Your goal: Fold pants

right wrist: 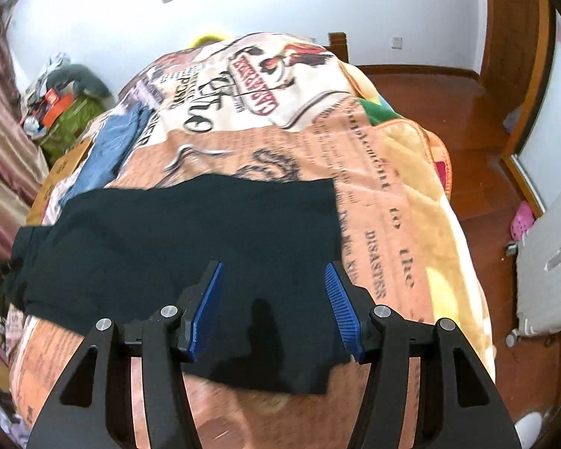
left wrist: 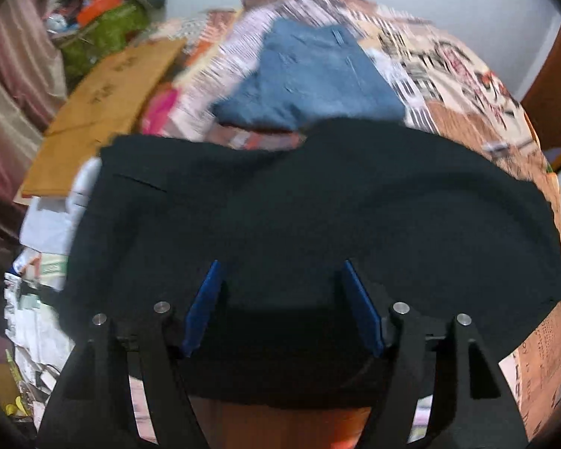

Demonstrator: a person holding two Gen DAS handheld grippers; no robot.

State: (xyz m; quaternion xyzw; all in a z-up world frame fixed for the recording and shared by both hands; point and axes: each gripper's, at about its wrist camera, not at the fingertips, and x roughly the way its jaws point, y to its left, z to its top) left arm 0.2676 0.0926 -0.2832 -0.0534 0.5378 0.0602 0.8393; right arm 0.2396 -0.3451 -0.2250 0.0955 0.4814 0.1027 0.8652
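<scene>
Pants: black fabric pants lie flat on the printed blanket, filling the middle of both frames.
Long axis: runs left to right across each picture; one short squared end faces the right edge.
Neighbour: folded blue denim garment sits just above the pants, upper centre in the left wrist view.
Writing: "DISASTER" and "the" read on the blanket, right of centre; other print is blurred.
Left gripper: blue pads spread wide above the pants, gripping nothing.
Right gripper: blue pads apart, nothing pinched.
</scene>
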